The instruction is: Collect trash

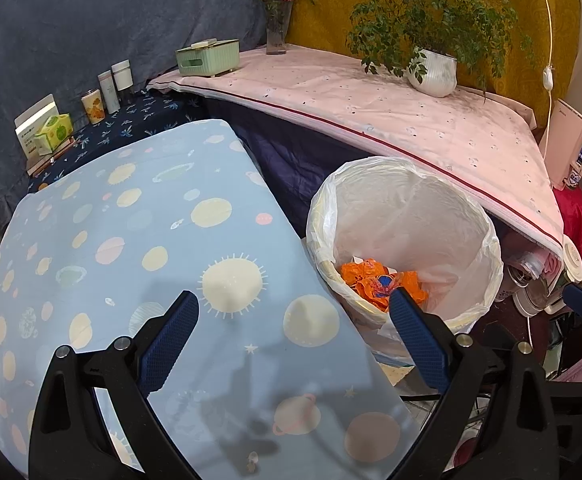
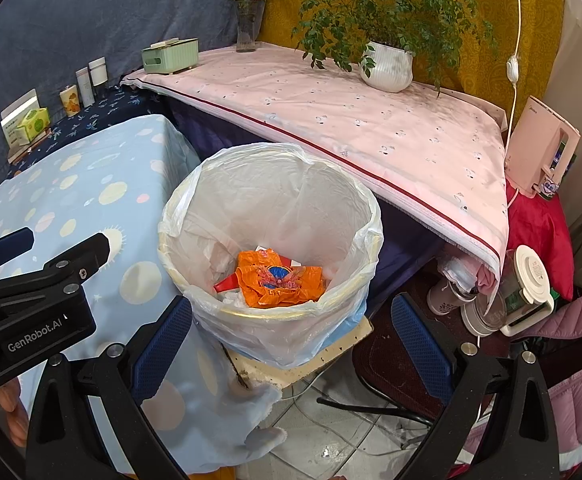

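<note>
Both sets of jaws stand released and hold nothing: the left gripper (image 1: 293, 314) hovers over the right edge of the blue planet-print tabletop (image 1: 131, 240), and the right gripper (image 2: 291, 320) hangs directly above the trash bin (image 2: 271, 308). The trash itself, a crumpled orange wrapper (image 2: 279, 278) with some white paper scraps beside it, lies at the bottom of the bin, inside the white liner bag (image 2: 291, 200).

The likeliest trouble, as I judge it, is the liner. It is thin and loosely folded over the rim, so a finger that dips in could catch the plastic and drag it off the rim or tear it. The bin also appears to stand on a small board (image 2: 331, 356) just off the tabletop's near right corner, and a sideways knock from either gripper might tip it. The two grippers are near each other, the left one showing at the left edge of the right wrist view, so they could collide.

No loose trash shows on the blue tabletop. Behind the bin, a pink-covered tabletop (image 2: 351, 128) carries a potted plant (image 2: 387, 66), a vase of flowers (image 2: 247, 20) and a green tissue box (image 2: 169, 55). Small bottles and cartons line a dark shelf at the far left. A white cord (image 2: 517, 20) hangs at the right, and the tiled floor below is cluttered with cables.
</note>
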`<control>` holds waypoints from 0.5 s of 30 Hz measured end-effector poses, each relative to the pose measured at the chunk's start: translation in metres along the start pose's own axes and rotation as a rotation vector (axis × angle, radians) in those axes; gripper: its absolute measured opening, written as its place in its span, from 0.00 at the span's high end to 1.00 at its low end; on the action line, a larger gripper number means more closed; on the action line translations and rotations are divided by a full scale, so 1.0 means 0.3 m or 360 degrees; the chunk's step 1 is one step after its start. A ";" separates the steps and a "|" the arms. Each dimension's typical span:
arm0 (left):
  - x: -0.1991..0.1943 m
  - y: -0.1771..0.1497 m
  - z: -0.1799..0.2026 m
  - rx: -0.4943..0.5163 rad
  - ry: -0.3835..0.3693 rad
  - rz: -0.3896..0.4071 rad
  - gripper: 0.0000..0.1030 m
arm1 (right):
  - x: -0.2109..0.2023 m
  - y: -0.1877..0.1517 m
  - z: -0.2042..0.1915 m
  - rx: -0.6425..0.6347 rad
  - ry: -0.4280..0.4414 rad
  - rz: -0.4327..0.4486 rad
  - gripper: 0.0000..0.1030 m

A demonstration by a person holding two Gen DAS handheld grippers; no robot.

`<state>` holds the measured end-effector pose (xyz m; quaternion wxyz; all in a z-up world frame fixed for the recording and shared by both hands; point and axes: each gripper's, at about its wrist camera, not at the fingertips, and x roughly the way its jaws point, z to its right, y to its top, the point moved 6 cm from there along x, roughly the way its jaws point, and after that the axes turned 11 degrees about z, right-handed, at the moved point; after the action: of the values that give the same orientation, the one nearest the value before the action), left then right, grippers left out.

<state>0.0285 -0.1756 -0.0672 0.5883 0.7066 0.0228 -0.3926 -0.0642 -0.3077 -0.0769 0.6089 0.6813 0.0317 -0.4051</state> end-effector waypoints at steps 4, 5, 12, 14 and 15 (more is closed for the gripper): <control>0.000 0.000 -0.002 0.0001 -0.0001 -0.0002 0.11 | 0.000 0.000 0.000 0.0001 0.0000 0.0000 0.07; 0.000 0.001 -0.002 0.0002 -0.0002 -0.0002 0.11 | 0.000 0.000 0.000 0.0000 -0.0001 0.0000 0.07; 0.000 0.001 0.000 0.0007 -0.0003 0.0001 0.11 | 0.000 0.000 0.001 0.0001 0.0000 0.0000 0.07; -0.001 0.000 0.004 0.0012 -0.0005 0.0002 0.11 | 0.001 0.000 0.002 0.0002 -0.0001 -0.0001 0.07; 0.000 0.000 0.004 0.0013 -0.0004 0.0002 0.11 | 0.001 -0.001 0.002 0.0003 -0.0002 0.0000 0.07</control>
<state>0.0278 -0.1764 -0.0672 0.5857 0.7085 0.0201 -0.3932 -0.0644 -0.3083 -0.0771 0.6083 0.6816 0.0310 -0.4056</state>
